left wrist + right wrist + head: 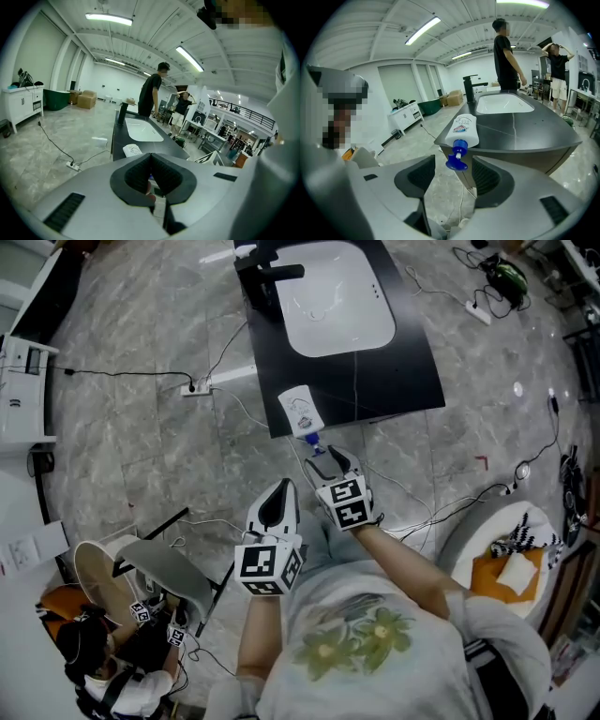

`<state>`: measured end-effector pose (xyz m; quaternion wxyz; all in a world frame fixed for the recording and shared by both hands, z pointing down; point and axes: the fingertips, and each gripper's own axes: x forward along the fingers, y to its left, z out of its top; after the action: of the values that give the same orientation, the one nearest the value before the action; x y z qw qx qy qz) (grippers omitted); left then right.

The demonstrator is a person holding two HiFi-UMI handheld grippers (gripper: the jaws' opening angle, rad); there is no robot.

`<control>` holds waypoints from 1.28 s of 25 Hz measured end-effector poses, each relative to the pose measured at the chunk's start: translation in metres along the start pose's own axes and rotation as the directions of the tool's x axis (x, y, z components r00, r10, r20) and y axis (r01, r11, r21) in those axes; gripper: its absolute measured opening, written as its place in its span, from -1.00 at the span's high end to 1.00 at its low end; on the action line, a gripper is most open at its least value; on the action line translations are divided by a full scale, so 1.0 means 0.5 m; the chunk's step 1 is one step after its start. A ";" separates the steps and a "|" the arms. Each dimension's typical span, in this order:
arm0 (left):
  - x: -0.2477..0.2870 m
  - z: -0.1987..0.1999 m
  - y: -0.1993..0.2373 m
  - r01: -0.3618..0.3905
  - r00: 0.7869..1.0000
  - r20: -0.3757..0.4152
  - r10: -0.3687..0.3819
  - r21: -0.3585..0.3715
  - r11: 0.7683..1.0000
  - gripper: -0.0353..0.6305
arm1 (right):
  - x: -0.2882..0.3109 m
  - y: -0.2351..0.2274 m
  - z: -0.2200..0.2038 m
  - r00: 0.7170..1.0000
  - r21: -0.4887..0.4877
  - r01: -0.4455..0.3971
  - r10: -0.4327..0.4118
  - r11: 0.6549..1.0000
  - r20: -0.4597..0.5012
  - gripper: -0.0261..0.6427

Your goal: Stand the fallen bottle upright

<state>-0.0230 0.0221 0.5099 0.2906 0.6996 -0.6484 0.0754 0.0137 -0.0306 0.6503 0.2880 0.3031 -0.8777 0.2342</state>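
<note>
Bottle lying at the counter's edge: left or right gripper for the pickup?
Right. The right gripper has open jaws lined up just short of the blue pump of the bottle. The left gripper is shut and sits farther back.

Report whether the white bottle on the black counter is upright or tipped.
Tipped. The bottle lies on its side at the counter corner, its blue pump sticking out past the edge.

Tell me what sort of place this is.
Probably a big workshop or test hall, not a home: a freestanding black counter with a white sink, a power strip and cables across the stone floor, long ceiling lights.
</note>
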 end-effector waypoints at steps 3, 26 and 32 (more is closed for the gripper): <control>0.000 -0.006 -0.004 -0.004 1.000 -0.006 0.004 -0.005 1.000 0.84 | 0.012 -0.005 -0.015 1.000 0.009 0.003 -0.003 1.000 -0.021 0.24; 0.111 0.027 0.029 0.137 0.980 -0.161 -0.115 0.134 0.981 0.84 | 0.048 -0.026 -0.003 0.999 0.098 0.033 -0.034 0.995 0.008 0.35; 0.138 0.031 0.041 0.192 0.966 -0.202 -0.162 0.141 0.971 0.84 | 0.052 -0.022 -0.019 0.999 0.088 0.038 -0.036 0.995 -0.025 0.37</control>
<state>-0.0363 -0.0451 0.5369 0.2995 0.7654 -0.5446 0.1669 0.0078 -0.0431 0.6768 0.2890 0.3288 -0.8573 0.2708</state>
